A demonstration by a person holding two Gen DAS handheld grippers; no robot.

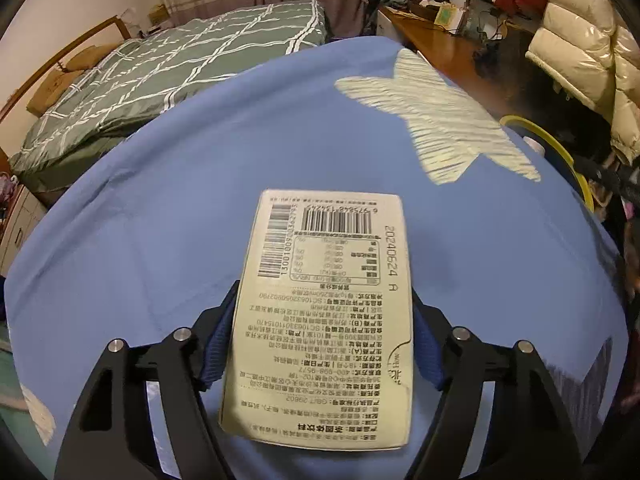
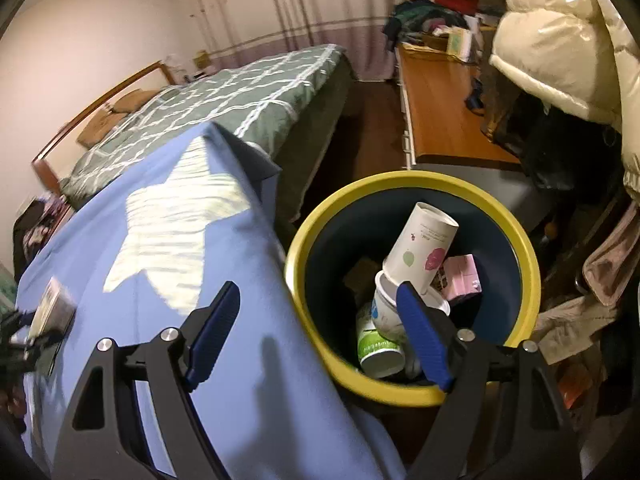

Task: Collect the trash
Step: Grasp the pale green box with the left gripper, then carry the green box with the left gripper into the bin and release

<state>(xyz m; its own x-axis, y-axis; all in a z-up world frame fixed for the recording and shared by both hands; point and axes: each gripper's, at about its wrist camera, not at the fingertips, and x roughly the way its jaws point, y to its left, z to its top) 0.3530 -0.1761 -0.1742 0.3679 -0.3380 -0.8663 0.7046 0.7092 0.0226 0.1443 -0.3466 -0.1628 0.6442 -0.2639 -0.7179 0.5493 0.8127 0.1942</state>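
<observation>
Gripping a flat cream carton (image 1: 324, 320), printed with barcodes, the left gripper (image 1: 320, 344) has its ribbed blue pads against both long edges, on the smooth blue cloth (image 1: 160, 220). Right gripper (image 2: 320, 336): jaws wide, empty, over the round yellow-rimmed bin (image 2: 520, 248) holding paper cups (image 2: 420, 248).

In the left wrist view a carton (image 1: 324, 312) lies flat on the cloth-covered table (image 1: 160, 208) at lower centre of the frame, between the fingers of the left gripper (image 1: 322, 344). A bed (image 1: 168, 76) stands behind the table at upper left, a desk (image 1: 436, 40) at upper right, and a bin (image 1: 560, 152) just beside the table's right edge. In the right wrist view the bin holds cups (image 2: 420, 252) and a small box (image 2: 462, 276); the right gripper (image 2: 320, 336) hangs over the table edge and bin rim.
</observation>
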